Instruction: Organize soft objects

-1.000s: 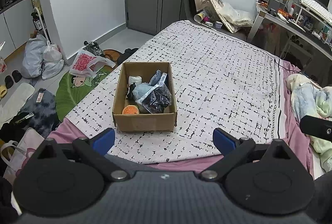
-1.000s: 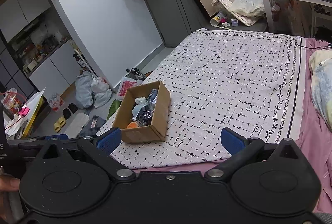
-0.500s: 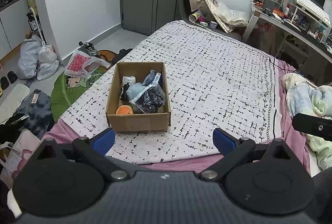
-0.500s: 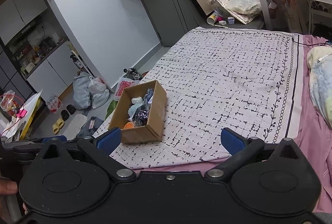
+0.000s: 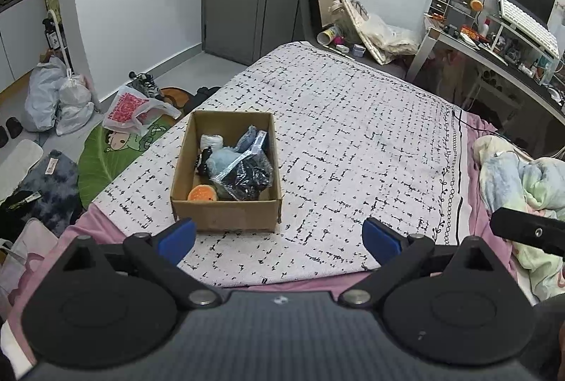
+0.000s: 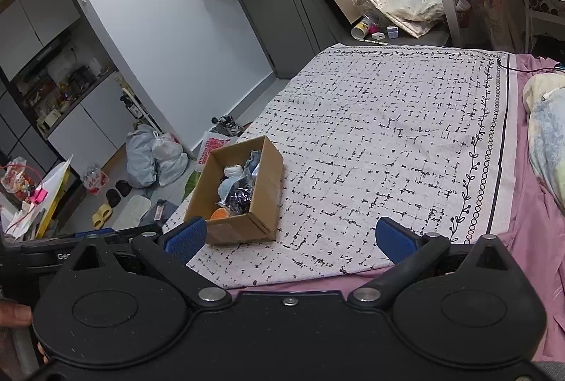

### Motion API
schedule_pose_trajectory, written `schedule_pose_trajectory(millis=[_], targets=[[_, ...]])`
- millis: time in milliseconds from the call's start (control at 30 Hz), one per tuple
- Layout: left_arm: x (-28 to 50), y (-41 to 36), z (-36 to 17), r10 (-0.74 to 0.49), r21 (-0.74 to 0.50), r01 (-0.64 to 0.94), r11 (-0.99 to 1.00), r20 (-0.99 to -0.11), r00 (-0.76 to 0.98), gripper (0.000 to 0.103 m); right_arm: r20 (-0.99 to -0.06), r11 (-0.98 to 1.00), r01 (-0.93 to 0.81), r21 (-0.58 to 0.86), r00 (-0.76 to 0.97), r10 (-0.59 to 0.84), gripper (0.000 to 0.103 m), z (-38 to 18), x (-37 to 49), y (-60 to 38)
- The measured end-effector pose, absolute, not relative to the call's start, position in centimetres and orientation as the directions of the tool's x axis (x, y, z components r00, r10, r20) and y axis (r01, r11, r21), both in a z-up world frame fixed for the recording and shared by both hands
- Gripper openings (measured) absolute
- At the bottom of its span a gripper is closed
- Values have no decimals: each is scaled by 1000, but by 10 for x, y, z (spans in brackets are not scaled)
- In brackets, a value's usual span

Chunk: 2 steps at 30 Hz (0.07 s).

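Observation:
An open cardboard box (image 5: pixel 226 215) stands on the white patterned bedspread (image 5: pixel 353 140) near the bed's left front corner. It holds several soft things: an orange ball (image 5: pixel 202 193), a dark item in a clear plastic bag (image 5: pixel 247 176), a light blue item (image 5: pixel 220 159) and a white roll (image 5: pixel 211 141). The box also shows in the right wrist view (image 6: pixel 263 183). My left gripper (image 5: pixel 279 238) is open and empty, held above the bed's front edge, just short of the box. My right gripper (image 6: pixel 289 238) is open and empty, to the right of the box.
A crumpled blanket (image 5: pixel 512 176) lies on the pink sheet at the right. A desk (image 5: pixel 494 52) with keyboard and clutter stands at the far right. Plastic bags (image 5: pixel 56 98), slippers and a green mat (image 5: pixel 106 154) lie on the floor left of the bed.
Both grippers have drifted slightly; the box sits a little further left and lower in the left wrist view. Both stay open and empty.

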State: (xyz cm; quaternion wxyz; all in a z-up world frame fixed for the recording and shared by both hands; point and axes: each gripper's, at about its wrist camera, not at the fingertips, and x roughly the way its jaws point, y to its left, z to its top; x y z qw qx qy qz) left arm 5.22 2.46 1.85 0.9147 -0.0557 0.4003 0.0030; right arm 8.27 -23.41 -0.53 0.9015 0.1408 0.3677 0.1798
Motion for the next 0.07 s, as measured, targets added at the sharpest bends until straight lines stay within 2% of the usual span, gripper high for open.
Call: schedule_pose_trajectory(millis=[67], targets=[[55, 22, 18, -40, -95, -44, 994, -735, 677, 100, -609, 897, -225, 381, 668, 427, 103, -4, 82, -233]])
